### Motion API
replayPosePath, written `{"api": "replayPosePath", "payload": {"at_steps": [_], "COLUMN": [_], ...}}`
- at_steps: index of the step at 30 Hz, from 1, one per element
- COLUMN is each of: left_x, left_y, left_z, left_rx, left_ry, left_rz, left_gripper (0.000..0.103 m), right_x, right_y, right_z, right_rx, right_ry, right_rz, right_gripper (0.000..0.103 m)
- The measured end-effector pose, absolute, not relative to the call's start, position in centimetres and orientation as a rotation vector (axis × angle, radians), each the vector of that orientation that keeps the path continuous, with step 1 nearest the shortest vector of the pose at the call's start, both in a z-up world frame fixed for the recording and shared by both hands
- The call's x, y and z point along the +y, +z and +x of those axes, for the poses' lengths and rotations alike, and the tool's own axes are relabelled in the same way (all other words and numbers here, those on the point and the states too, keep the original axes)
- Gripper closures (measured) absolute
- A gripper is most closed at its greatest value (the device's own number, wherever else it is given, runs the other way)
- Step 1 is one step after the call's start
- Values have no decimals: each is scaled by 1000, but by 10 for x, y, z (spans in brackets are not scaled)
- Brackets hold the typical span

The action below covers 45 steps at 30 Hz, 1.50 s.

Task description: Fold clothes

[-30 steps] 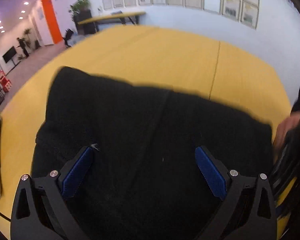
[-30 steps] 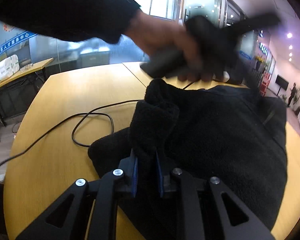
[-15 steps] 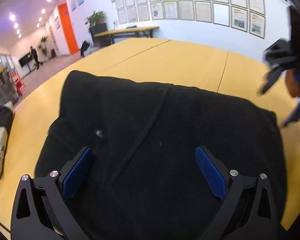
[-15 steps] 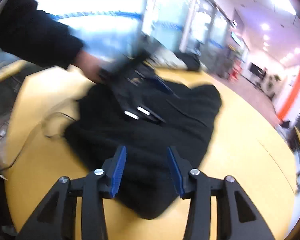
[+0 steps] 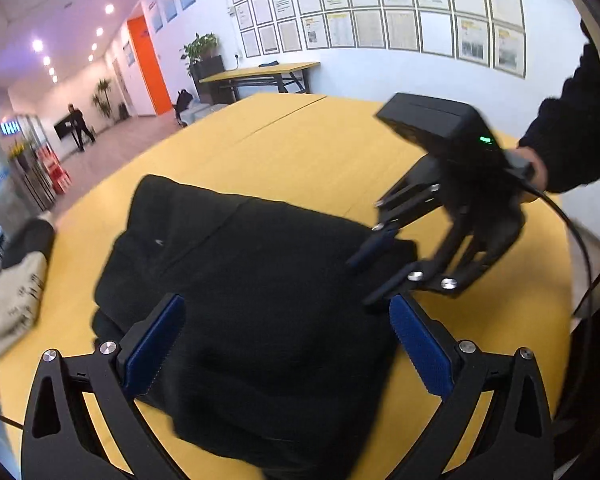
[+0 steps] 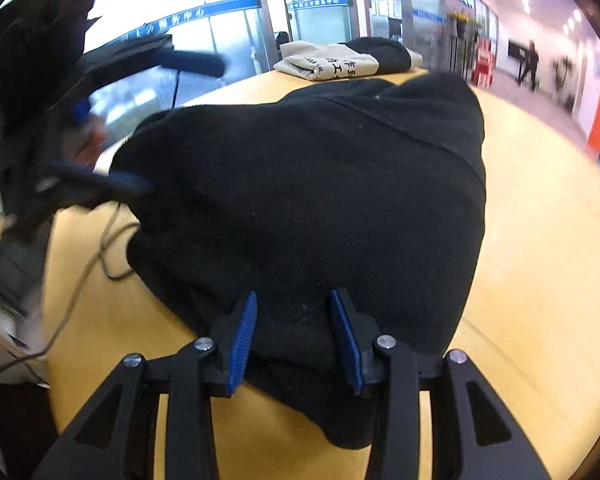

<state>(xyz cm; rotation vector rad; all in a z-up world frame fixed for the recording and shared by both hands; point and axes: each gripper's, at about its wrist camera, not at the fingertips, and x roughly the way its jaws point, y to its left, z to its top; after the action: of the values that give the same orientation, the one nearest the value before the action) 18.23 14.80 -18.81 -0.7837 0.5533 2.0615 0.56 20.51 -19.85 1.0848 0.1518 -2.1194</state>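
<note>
The black garment lies folded compact on the yellow table. The right gripper, clamped on its edge a second ago, now stands part-open and apparently empty above it. The left gripper hovers wide open, holding nothing, so this fold looks complete.

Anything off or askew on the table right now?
Little stands out. The folded black fleece garment lies bunched with uneven edges on the yellow wooden table, and a thin cable trails loose beside it.
</note>
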Motion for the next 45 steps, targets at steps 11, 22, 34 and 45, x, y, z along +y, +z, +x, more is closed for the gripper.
{"api": "replayPosePath", "payload": {"at_steps": [11,22,34,45], "left_x": [117,94,72,56], "left_y": [-255,-246,-215,-210], "left_z": [219,202,238,222], "left_rx": [586,312,446,316], "left_ry": [2004,2045,2038,1954], "left_rz": [-892,-1128,-1136,-1256], "left_gripper": [1,1,0,0], "right_x": [241,277,345,328], "right_y": [-167,-131,-121,-138], "right_z": [-65,-130,-100,-94], "right_rx": [-303,-512,-517,-508], "right_ry": [-2012,-2007,-2034,-1984], "right_rz": [1080,1097,1206,1272], "right_gripper": [72,52,50,50]}}
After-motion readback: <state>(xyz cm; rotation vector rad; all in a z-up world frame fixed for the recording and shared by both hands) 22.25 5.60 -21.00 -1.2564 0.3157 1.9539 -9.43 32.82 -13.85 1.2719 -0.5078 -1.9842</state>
